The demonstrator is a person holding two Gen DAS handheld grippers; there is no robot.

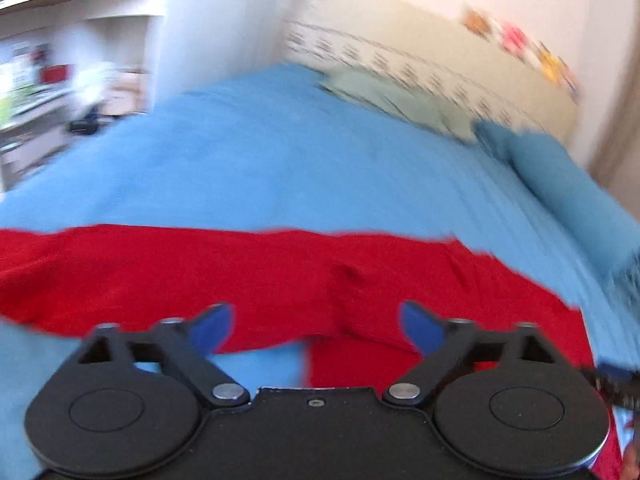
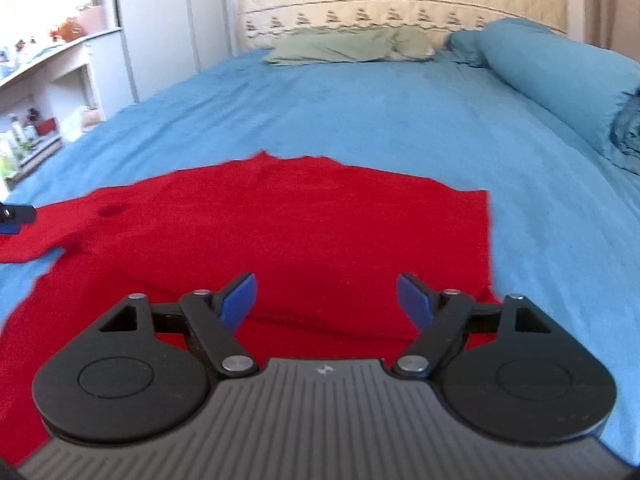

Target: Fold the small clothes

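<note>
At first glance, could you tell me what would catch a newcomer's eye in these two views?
The red garment stands out most, spread flat on the near part of the blue bedsheet. Above it hang the left gripper and the right gripper, both open with nothing between their blue pads. At the head of the bed lie a pale green pillow and a blue pillow to its right.

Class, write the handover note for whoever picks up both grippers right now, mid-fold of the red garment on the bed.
Left gripper: open, holding nothing, above the red garment.
Right gripper: open, holding nothing, above the garment's near part.
Garment: lying flat on the blue bedspread, one sleeve sticking out to the left; right edge straight.
Done: garment lies spread out; whether a fold is already made cannot be told.
Left: fold the sleeve in, then fold the body.
</note>
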